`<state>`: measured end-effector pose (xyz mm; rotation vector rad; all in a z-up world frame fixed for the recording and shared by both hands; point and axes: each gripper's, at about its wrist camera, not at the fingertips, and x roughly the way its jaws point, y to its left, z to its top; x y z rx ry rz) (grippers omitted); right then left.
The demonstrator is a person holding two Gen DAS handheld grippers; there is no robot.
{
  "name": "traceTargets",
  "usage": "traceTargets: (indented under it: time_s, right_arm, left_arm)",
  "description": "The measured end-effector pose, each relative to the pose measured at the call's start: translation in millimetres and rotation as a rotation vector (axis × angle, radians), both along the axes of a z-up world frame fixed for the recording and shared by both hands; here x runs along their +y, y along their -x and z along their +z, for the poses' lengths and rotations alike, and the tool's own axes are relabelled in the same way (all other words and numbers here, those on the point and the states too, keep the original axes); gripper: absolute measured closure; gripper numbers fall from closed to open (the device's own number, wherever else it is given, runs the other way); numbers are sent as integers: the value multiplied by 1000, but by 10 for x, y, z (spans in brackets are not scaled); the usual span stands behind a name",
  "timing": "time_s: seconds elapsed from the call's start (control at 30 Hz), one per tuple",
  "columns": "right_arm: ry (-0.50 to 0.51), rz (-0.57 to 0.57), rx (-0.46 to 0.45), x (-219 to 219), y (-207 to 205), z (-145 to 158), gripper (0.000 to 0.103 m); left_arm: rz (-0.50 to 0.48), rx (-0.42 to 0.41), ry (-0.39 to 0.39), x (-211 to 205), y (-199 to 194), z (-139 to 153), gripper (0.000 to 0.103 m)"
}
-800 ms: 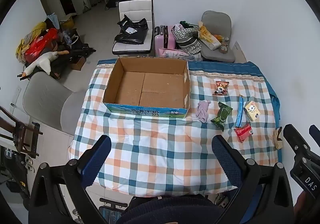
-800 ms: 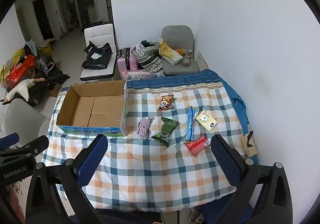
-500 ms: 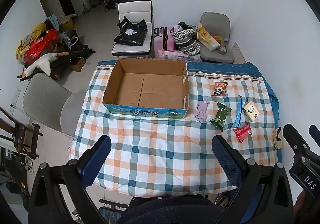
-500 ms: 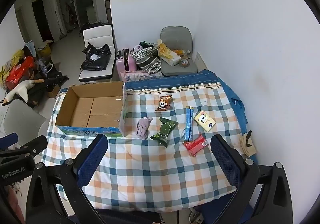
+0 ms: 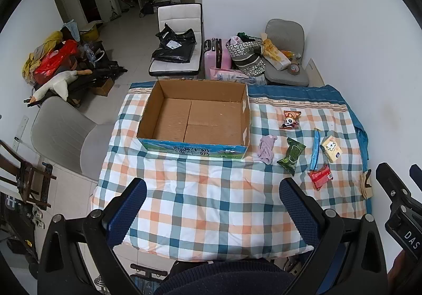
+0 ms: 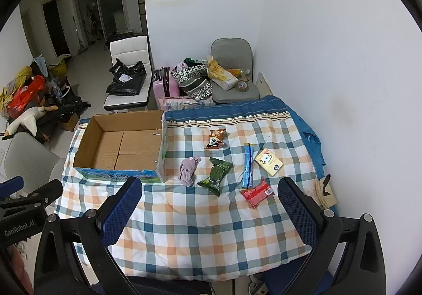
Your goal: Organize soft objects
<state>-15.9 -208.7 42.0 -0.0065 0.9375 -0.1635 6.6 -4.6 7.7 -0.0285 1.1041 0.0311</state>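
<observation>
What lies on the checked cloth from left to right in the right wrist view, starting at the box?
cardboard box → purple cloth → green packet → blue stick pack → yellow tissue pack

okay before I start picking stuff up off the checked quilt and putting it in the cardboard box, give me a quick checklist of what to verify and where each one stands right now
1. Left gripper open and holding nothing: ok.
2. Right gripper open and holding nothing: ok.
3. Cardboard box open on top, nothing inside: ok.
4. Items free to grasp: purple cloth, green packet, blue stick pack, red packet, yellow tissue pack and panda snack bag lie apart from one another: ok.
5. Either gripper within reach of an item: not ok, both hover above the near edge of the quilt.
</observation>
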Motion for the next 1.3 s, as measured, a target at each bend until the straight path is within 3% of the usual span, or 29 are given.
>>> traceTargets:
  time_s: [1.3]
  right_arm:
    - [5, 0, -10, 24, 14, 103, 0]
  left_arm:
    - [-1, -16, 4, 30, 33, 20, 0]
